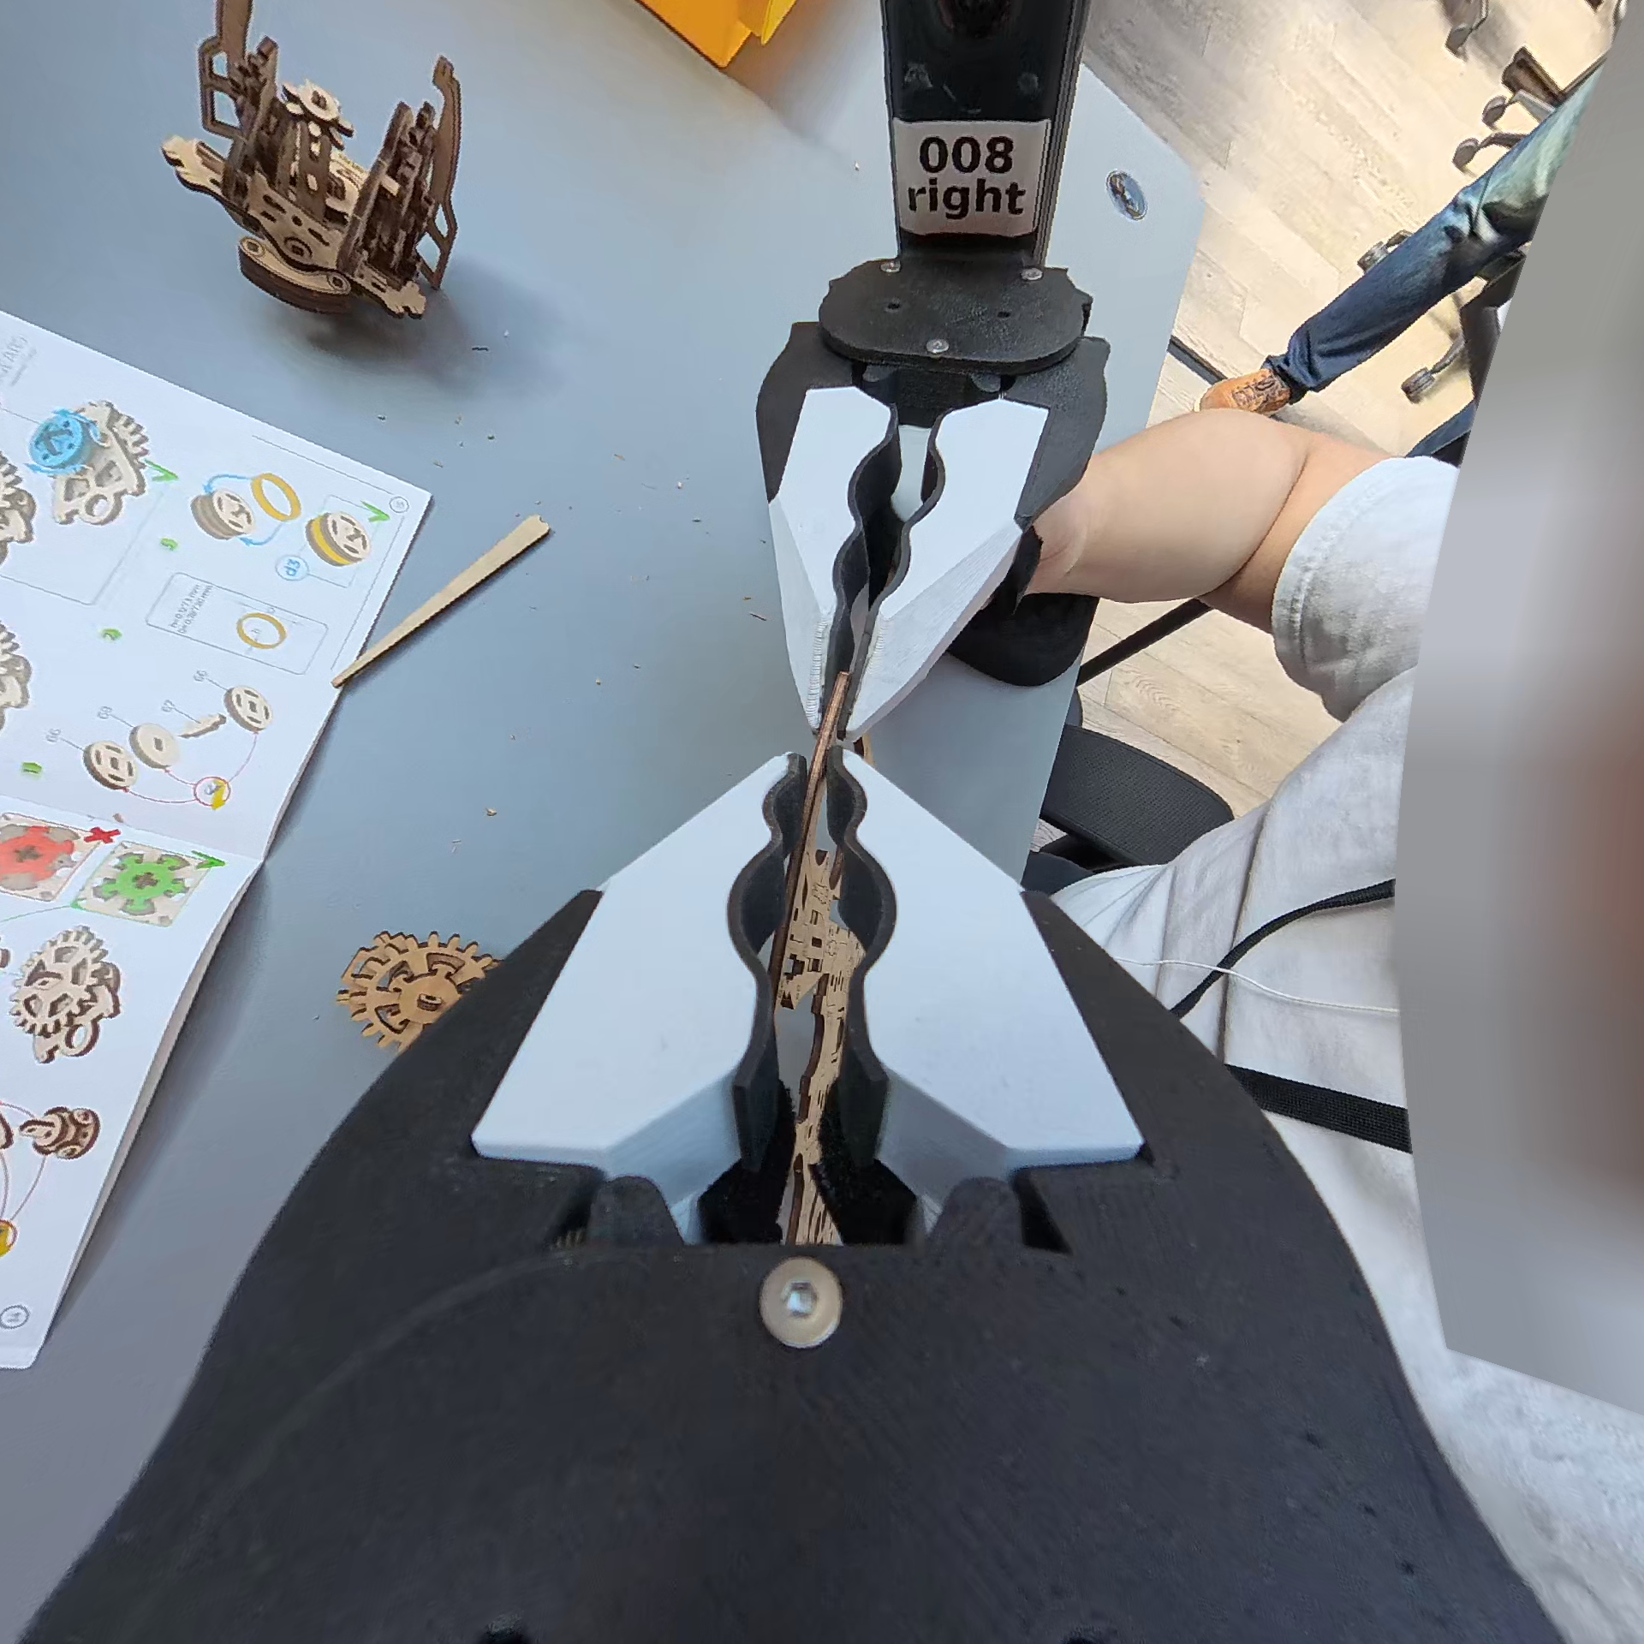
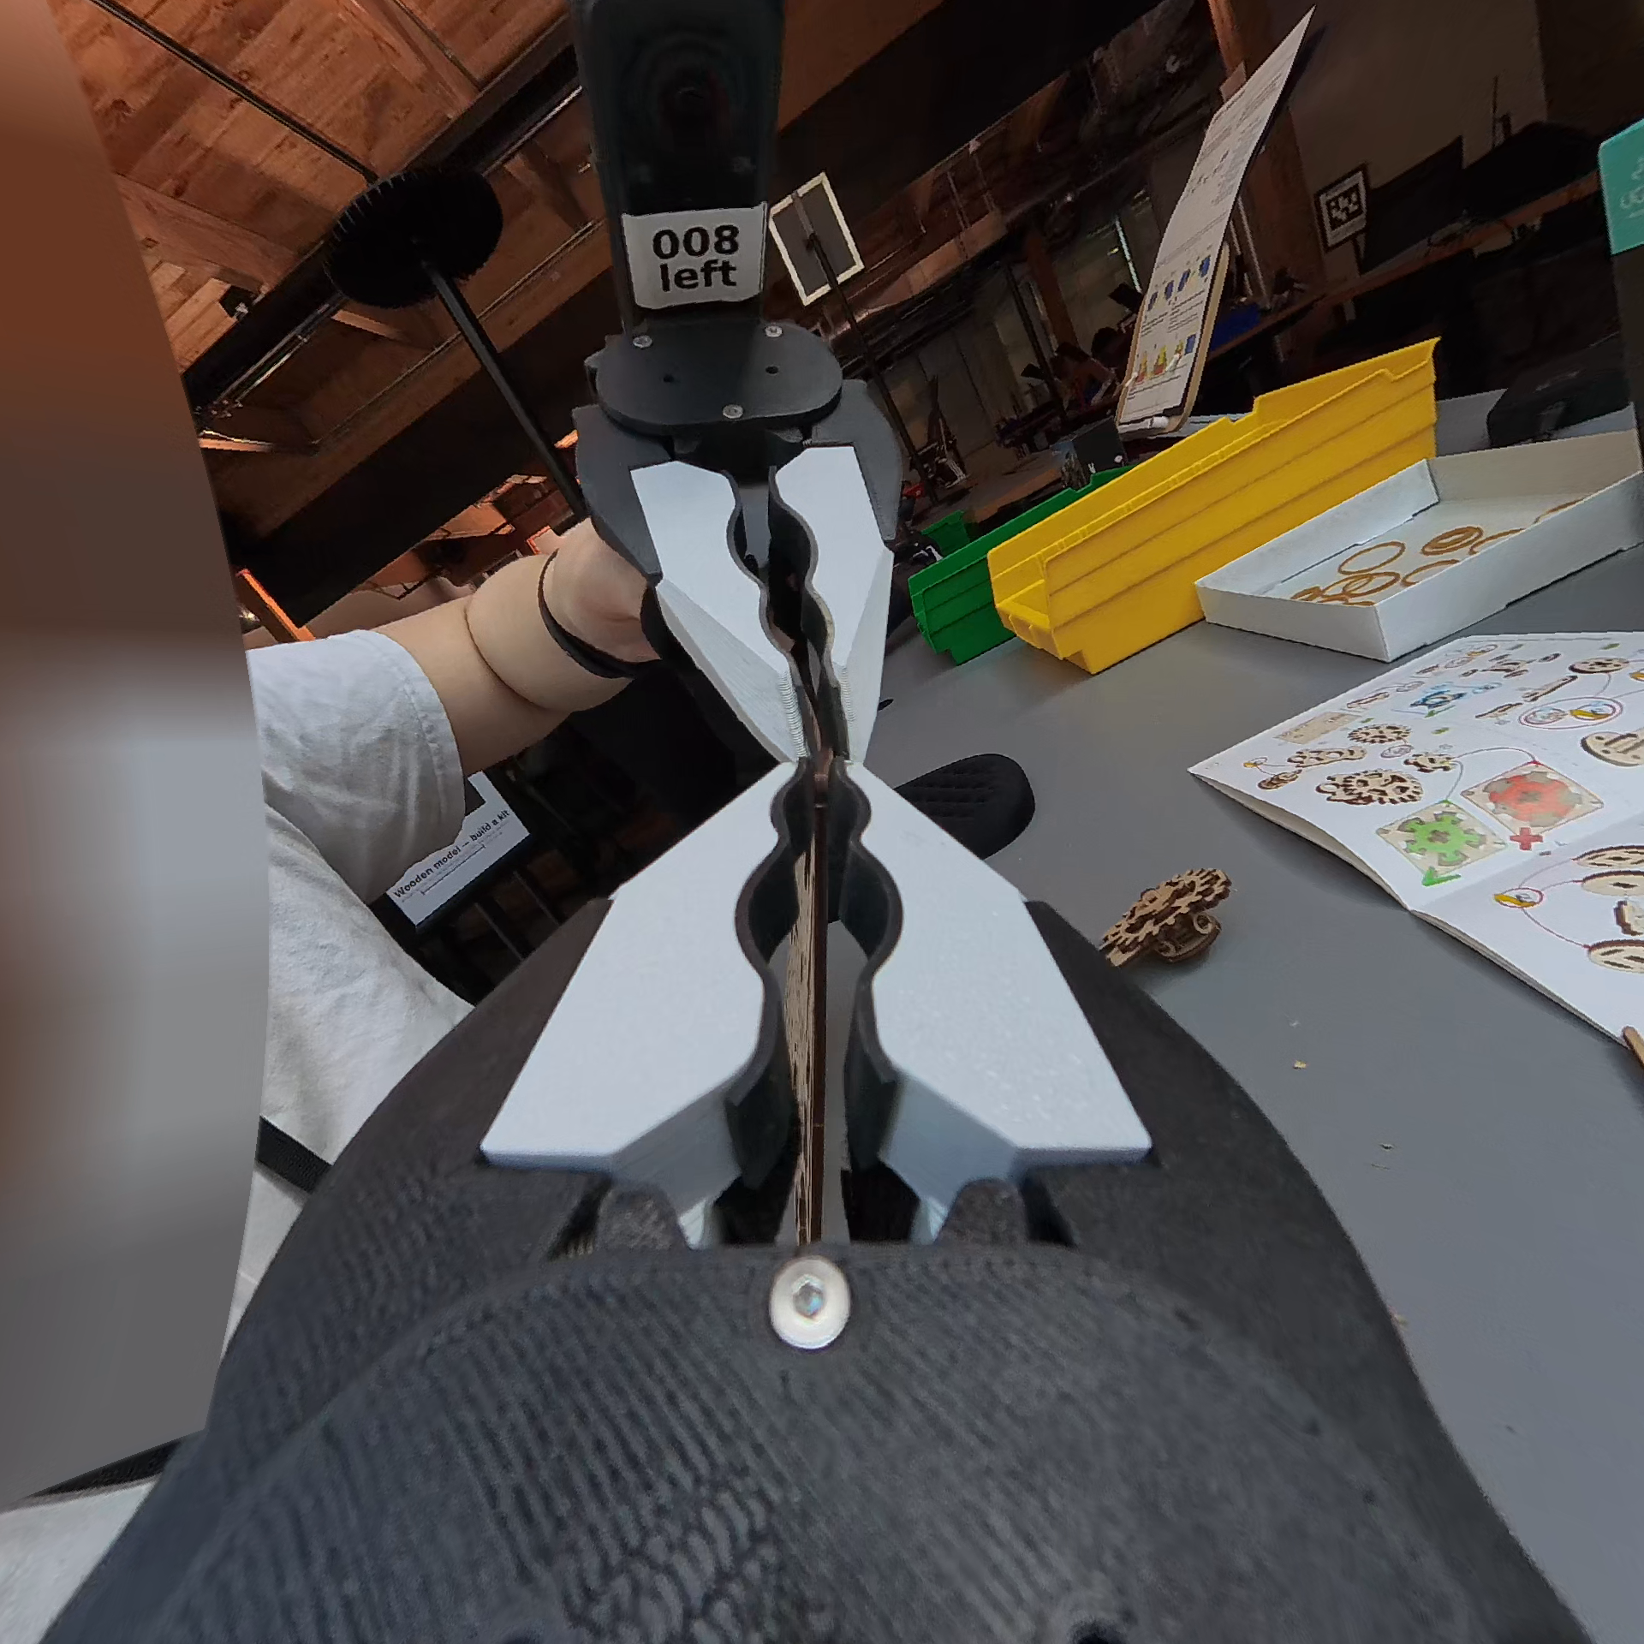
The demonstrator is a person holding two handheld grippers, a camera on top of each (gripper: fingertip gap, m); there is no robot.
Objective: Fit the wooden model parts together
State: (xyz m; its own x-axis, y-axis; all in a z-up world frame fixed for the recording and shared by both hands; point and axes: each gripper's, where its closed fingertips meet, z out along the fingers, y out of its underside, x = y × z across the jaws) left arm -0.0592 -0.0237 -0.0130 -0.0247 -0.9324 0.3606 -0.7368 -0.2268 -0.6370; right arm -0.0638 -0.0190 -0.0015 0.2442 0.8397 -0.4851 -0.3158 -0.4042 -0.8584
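Note:
My left gripper (image 1: 814,769) is shut on a thin flat laser-cut wooden piece (image 1: 814,925), seen edge-on between its pads. My right gripper (image 1: 836,721) faces it tip to tip and is shut on the far end of the wood. In the right wrist view my right gripper (image 2: 818,778) clamps a thin wooden piece (image 2: 805,979) edge-on, with the left gripper (image 2: 814,743) directly opposite. I cannot tell whether this is one piece or two joined. Both are held in the air at the table's near edge.
On the grey table (image 1: 578,356) stand a partly built wooden model (image 1: 320,178), a gear assembly (image 1: 409,983) (image 2: 1165,916), a wooden stick (image 1: 445,600) and an instruction sheet (image 1: 133,756). A yellow bin (image 2: 1228,516), a green bin (image 2: 961,587) and a white tray (image 2: 1290,614) holding wooden rings sit farther back. Less than 4 cm separates the two grippers' tips.

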